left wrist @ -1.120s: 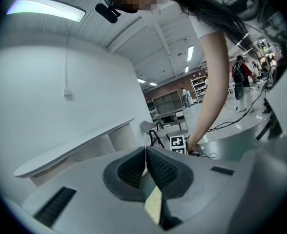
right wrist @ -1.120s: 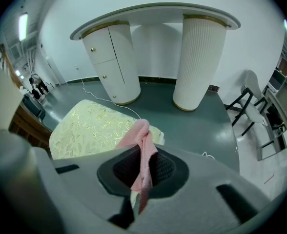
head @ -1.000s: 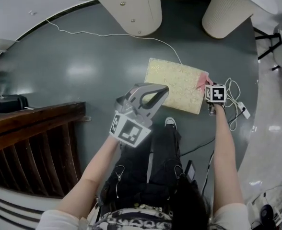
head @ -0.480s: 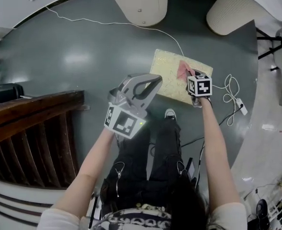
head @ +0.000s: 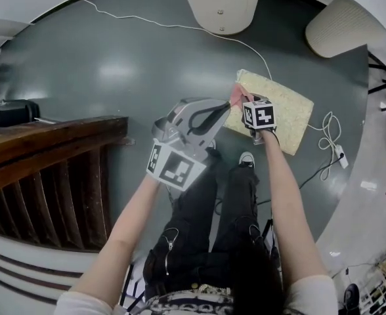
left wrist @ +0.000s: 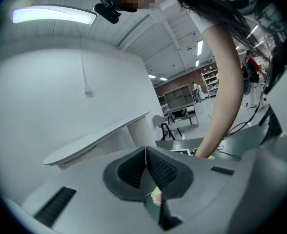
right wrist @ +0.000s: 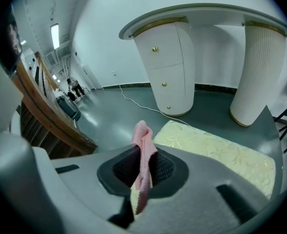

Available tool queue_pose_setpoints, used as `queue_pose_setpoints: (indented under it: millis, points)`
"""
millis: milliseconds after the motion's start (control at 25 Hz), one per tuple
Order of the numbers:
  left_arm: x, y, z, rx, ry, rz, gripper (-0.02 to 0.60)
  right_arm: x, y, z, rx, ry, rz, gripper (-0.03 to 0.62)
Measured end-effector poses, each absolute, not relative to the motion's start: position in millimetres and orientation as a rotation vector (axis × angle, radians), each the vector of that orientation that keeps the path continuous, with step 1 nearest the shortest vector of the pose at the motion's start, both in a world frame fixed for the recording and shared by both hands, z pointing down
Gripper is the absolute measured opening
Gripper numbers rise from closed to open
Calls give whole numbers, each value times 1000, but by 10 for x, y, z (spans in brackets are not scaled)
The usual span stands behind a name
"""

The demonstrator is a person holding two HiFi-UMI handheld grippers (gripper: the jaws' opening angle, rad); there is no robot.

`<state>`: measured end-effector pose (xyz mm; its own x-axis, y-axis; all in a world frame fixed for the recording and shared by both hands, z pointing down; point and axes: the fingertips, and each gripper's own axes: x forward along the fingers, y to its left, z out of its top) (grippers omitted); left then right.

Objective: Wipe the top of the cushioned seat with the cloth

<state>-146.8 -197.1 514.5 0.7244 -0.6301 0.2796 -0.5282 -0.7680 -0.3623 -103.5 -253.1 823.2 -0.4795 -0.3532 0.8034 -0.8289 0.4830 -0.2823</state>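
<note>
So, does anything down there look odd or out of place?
Nothing spilled or damaged. The pale yellow cushioned seat lies at a slant to the person's legs, and a loose white cable trails across the dark green floor behind it.

In the head view the right gripper's (head: 241, 104) own body covers its jaws and most of the cloth (head: 235, 94), so only a pink edge shows at the left end of the cushioned seat (head: 286, 108). The left gripper (head: 227, 119) overlaps that end; contact cannot be told. In the left gripper view a pale speck (left wrist: 155, 195) under the jaws is too small to name.
</note>
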Motion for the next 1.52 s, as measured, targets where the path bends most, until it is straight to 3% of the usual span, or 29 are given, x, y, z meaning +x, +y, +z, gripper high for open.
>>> queue_pose_setpoints:
  millis: [440,1520]
  points:
    - [-1569,-1939,5256,-2694,898,-582,6,-771,-2492,8473,1026,-1943,901,11]
    - [19,-1756,5313,-2775,677,-585,6,2161,-1770,8579,1313,-1652,1029,11]
